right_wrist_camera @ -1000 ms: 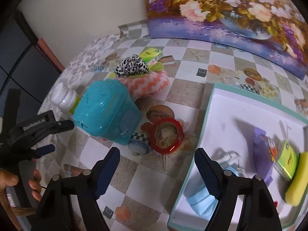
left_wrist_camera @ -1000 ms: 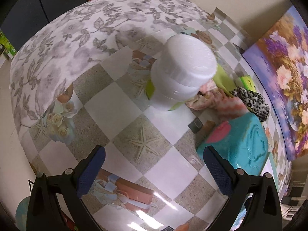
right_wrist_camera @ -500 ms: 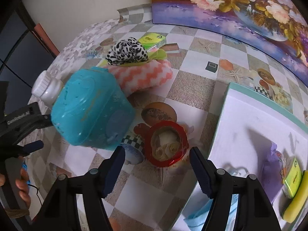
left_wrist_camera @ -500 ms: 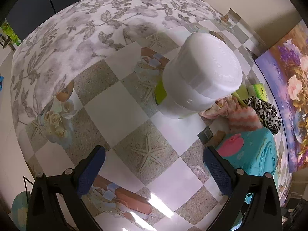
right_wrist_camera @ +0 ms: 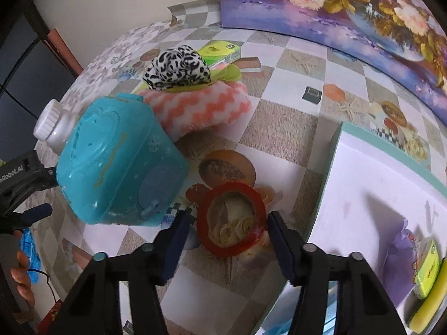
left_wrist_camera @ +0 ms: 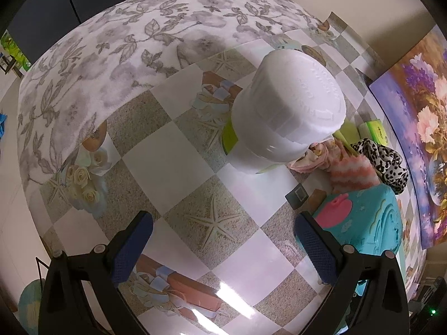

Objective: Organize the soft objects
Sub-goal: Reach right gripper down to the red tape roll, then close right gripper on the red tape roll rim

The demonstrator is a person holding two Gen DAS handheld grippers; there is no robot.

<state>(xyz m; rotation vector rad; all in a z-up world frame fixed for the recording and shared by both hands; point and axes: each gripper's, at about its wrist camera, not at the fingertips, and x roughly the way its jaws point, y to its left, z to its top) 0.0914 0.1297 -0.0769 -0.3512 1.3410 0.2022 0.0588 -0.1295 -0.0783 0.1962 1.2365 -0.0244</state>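
My right gripper (right_wrist_camera: 227, 230) is open, its fingers on either side of a red ring-shaped object (right_wrist_camera: 232, 219) lying on the checked tablecloth; contact is not clear. Behind it lie a pink-and-white zigzag fluffy cloth (right_wrist_camera: 201, 106) with a leopard-print fabric (right_wrist_camera: 177, 67) on top. Both also show in the left wrist view, the cloth (left_wrist_camera: 353, 174) and the leopard fabric (left_wrist_camera: 381, 162). My left gripper (left_wrist_camera: 222, 249) is open and empty above the table, short of a white bottle (left_wrist_camera: 287, 111).
A teal plastic box (right_wrist_camera: 111, 162) stands left of the red ring, also in the left view (left_wrist_camera: 363, 226). A white tray with teal rim (right_wrist_camera: 371, 184) at right holds a purple pouch (right_wrist_camera: 402, 248), a green pack and a yellow sponge. A flower painting (right_wrist_camera: 349, 8) leans behind.
My right gripper has moved forward and down until its fingers flank the red ring, and its jaws have narrowed. My left gripper has shifted slightly; the white bottle looks closer.
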